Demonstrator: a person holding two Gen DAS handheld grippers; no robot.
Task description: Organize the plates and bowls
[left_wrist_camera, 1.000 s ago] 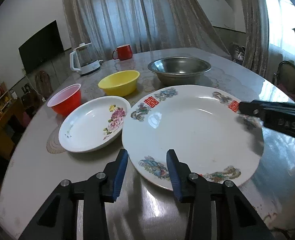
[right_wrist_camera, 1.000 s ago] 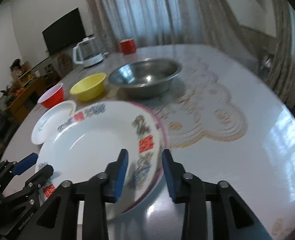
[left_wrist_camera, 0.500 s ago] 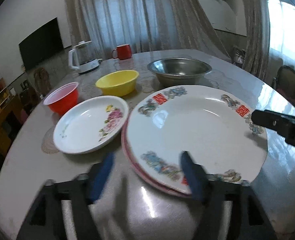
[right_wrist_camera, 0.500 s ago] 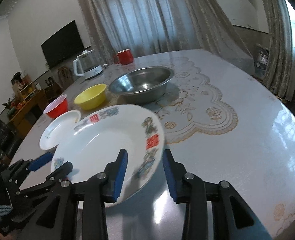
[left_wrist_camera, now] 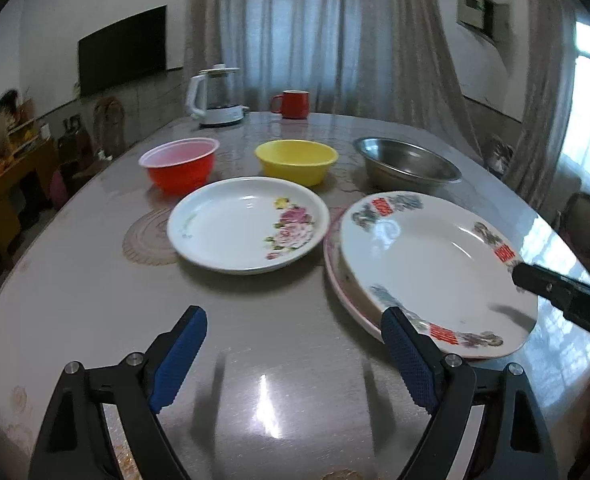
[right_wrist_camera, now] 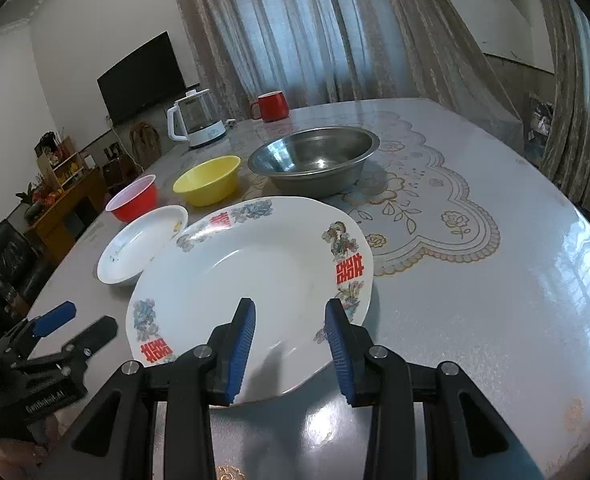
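A large white plate with red characters (left_wrist_camera: 427,256) lies on top of a pink-rimmed plate (left_wrist_camera: 337,276) on the round table; it also shows in the right wrist view (right_wrist_camera: 255,276). A smaller white plate with a pink flower (left_wrist_camera: 247,224) lies to its left. A red bowl (left_wrist_camera: 179,164), a yellow bowl (left_wrist_camera: 295,160) and a steel bowl (left_wrist_camera: 407,164) stand behind. My left gripper (left_wrist_camera: 291,356) is open and empty above the table, left of the large plate. My right gripper (right_wrist_camera: 289,344) is open, its jaws standing over the large plate's near rim.
A white kettle (left_wrist_camera: 217,98) and a red mug (left_wrist_camera: 291,104) stand at the table's (left_wrist_camera: 95,300) far side. A lace mat (right_wrist_camera: 427,216) lies right of the steel bowl. Chairs and a cabinet stand around the table.
My left gripper has opened wide, let go of the large plate and swung left. My right gripper has widened and drawn back. The large plate now rests on the pink-rimmed plate.
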